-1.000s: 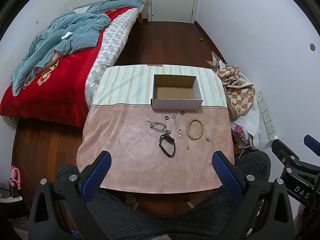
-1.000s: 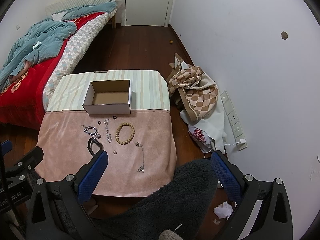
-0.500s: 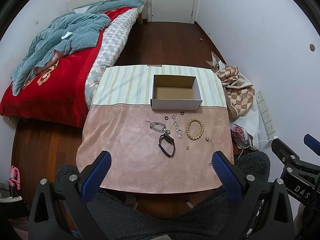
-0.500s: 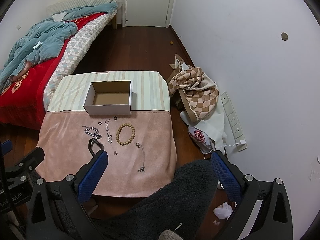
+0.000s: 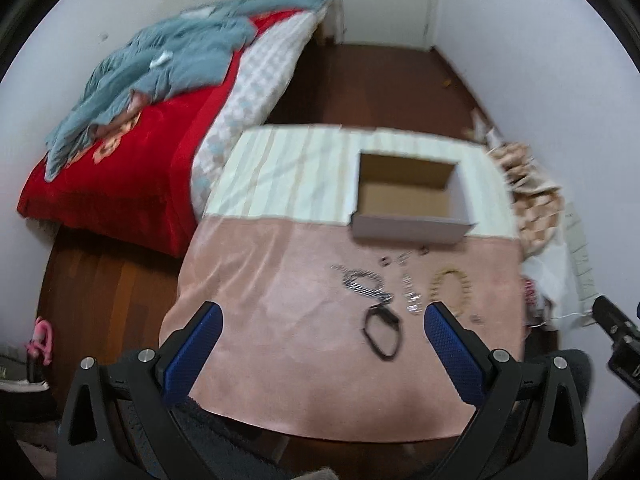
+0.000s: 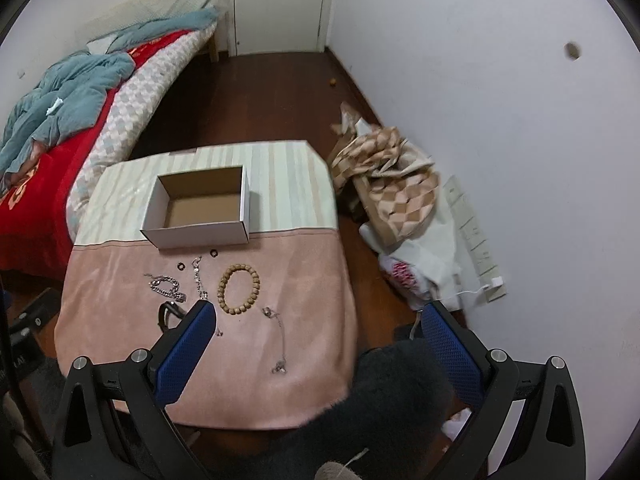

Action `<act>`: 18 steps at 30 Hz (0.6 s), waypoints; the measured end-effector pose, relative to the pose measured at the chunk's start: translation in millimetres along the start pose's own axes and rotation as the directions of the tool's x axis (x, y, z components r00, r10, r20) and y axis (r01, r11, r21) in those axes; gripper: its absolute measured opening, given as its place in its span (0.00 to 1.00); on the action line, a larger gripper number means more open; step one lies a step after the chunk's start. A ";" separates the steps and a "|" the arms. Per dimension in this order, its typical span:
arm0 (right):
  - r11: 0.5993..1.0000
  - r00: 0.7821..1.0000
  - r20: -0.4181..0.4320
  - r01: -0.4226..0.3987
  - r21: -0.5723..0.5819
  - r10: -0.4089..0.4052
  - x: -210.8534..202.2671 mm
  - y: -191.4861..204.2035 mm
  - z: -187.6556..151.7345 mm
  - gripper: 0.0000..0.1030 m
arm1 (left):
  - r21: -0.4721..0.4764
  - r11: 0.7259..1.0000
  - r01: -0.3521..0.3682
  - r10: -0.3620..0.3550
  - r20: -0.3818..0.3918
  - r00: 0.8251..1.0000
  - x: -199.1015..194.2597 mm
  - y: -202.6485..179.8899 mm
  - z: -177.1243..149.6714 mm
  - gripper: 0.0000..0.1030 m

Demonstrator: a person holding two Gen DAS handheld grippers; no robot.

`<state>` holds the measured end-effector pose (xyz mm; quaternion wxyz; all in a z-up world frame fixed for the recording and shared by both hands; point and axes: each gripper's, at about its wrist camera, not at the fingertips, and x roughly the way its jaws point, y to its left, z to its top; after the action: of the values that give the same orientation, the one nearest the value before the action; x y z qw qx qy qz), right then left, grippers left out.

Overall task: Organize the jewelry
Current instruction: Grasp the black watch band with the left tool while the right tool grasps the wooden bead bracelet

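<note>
On pink-and-striped cloth-covered table [image 6: 304,380], jewelry is laid out just before open white cardboard box [image 6: 200,236]: wooden bead bracelet [image 6: 239,289], silver chain [image 6: 167,286], black band [image 5: 382,330]. Left gripper [image 5: 320,350] & right gripper [image 6: 316,350] are held wide, w/ nothing gripped.

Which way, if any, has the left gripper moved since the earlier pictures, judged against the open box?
Yes. The left gripper has moved forward toward the table: the cardboard box and black band now look larger and nearer its fingers.
</note>
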<state>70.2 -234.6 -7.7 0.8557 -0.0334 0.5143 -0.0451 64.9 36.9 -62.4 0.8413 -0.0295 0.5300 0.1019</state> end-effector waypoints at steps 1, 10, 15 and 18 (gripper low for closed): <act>1.000 1.000 -0.022 -0.011 0.006 0.012 18.0 1.3 2.1 1.00 | -0.004 1.000 -0.008 0.008 -0.014 1.000 13.8 1.3 -1.6 1.00; 0.993 0.967 -0.226 -0.109 0.040 0.115 177.7 26.6 -5.6 0.80 | -0.070 0.997 0.033 -0.051 -0.262 0.964 126.7 0.8 -26.0 0.96; 0.989 0.952 -0.270 -0.137 0.051 0.146 219.2 34.0 -15.8 0.71 | -0.083 0.992 0.091 -0.114 -0.335 0.935 161.9 -17.2 -38.3 0.72; 0.987 0.948 -0.273 -0.152 0.058 0.162 230.1 34.5 -17.0 0.67 | -0.076 0.992 0.096 -0.117 -0.356 0.927 176.4 -26.1 -42.4 0.51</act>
<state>164.1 -226.2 -221.2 0.7768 0.0296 0.6290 0.0097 106.2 29.4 -240.9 0.7332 -0.1006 0.6695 0.0641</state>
